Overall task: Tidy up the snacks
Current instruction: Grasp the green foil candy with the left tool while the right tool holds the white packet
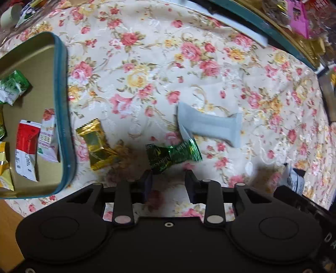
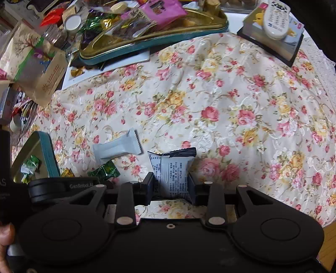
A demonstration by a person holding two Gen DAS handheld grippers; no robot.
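Over on the far left sits the teal tin (image 1: 62, 117), open, its gold floor already carrying a green-and-white packet (image 1: 13, 89), a red-and-white sachet (image 1: 26, 150) and a pink-and-white packet (image 1: 48, 136) leaning against the inner wall. Just outside that wall, on the floral tablecloth (image 1: 147, 52), lies a gold-wrapped candy (image 1: 95, 145). Next along is the green foil candy (image 1: 172, 154), and right below it the left gripper (image 1: 169, 180) points down at the cloth, jaws apart and released, nothing pinched. One end of the green candy sits just ahead of the gap between the fingers, and no pad presses on it. Overlapping the green candy's far end is a pale grey snack bar (image 1: 210, 125), lying flat.

Swing across to the right wrist view: the same grey bar and green candy show at lower left, with the tin's corner beyond them. In the middle, the right gripper (image 2: 171, 184) is clenched on a silver-and-black snack packet (image 2: 172, 168), printed side facing the camera, both pads squeezing its sides above the cloth. Up top, a second teal tin (image 2: 134, 47) overflows with mixed wrappers, and at far right a white remote (image 2: 276, 19) rests on a small box (image 2: 271, 42).
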